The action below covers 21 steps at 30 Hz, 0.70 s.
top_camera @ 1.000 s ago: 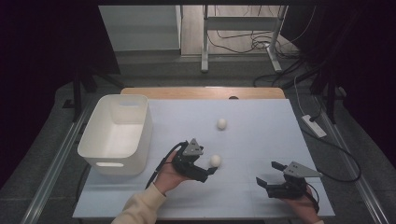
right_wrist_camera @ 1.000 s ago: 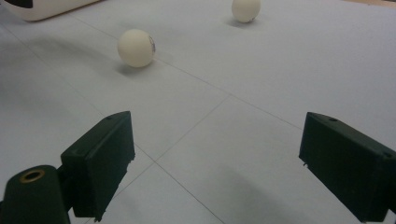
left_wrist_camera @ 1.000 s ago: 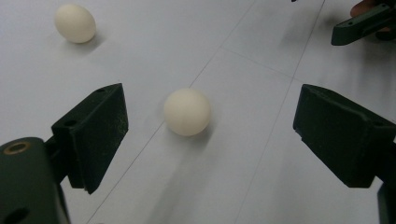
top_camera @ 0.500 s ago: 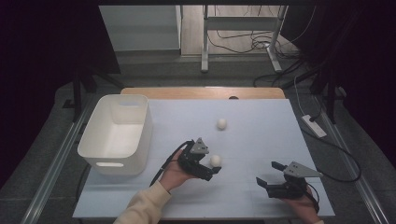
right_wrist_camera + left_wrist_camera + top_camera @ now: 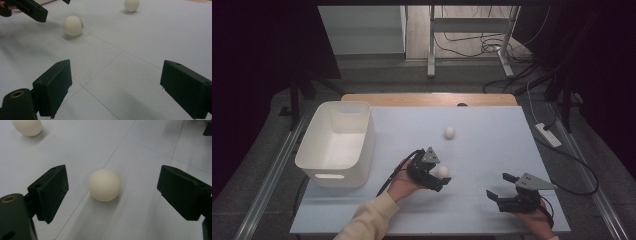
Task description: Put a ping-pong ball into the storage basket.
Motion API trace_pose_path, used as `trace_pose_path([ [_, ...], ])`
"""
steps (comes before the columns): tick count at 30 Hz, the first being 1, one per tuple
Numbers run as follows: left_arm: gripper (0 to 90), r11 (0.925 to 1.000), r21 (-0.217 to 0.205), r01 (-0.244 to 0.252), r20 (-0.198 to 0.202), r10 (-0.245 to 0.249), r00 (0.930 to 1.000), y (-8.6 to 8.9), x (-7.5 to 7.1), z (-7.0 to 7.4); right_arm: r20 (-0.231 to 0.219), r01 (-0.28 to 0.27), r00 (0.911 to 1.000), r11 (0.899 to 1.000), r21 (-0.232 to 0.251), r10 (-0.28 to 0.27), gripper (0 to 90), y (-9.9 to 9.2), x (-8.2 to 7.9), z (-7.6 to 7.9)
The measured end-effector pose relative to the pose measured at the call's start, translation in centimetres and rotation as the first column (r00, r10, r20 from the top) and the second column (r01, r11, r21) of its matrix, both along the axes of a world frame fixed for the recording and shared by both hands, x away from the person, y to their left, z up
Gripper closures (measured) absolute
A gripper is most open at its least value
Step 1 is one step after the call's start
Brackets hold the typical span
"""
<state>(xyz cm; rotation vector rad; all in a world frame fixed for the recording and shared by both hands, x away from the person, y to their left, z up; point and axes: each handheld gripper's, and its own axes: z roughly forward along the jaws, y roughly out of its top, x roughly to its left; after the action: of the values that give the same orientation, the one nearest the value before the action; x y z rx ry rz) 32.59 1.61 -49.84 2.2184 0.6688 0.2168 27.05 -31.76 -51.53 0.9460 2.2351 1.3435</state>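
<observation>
far ball [image 5: 27,127]: top cut by edge | near ball's [image 5: 73,25] mark: unreadable

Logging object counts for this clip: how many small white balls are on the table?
2. One small white ball lies between the open fingers of the left gripper, untouched. The other white ball sits farther back near the table's middle. The white plastic bin looks empty, though its near inside is hidden.

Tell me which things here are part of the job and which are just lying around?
In use:
- left tool, open around the near ball
- far ball, probably next
- white bin, the likely drop-off

Lying about:
- right tool, open and idle
- power strip beside the table
</observation>
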Motion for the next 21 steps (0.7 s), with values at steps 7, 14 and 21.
trace_pose_path([
  [7,11.2,1.0000,0.007,0.007,-0.013,-0.006,0.9999,-0.6,0.5,-0.5,-0.001,0.000,1.0000,1.000,0.001,0.000,10.2,0.0,0.0,0.0],
  [14,11.1,0.9992,0.038,0.013,-0.024,-0.013,0.9996,-1.1,1.1,-1.2,-0.002,-0.001,1.0000,1.000,0.004,0.001,10.2,0.0,0.0,0.0],
  [21,11.3,0.9989,0.045,0.011,-0.044,-0.009,0.9990,-1.3,1.6,-1.7,-0.001,-0.001,1.0000,1.000,0.002,0.001,10.2,-0.1,0.0,0.0],
])
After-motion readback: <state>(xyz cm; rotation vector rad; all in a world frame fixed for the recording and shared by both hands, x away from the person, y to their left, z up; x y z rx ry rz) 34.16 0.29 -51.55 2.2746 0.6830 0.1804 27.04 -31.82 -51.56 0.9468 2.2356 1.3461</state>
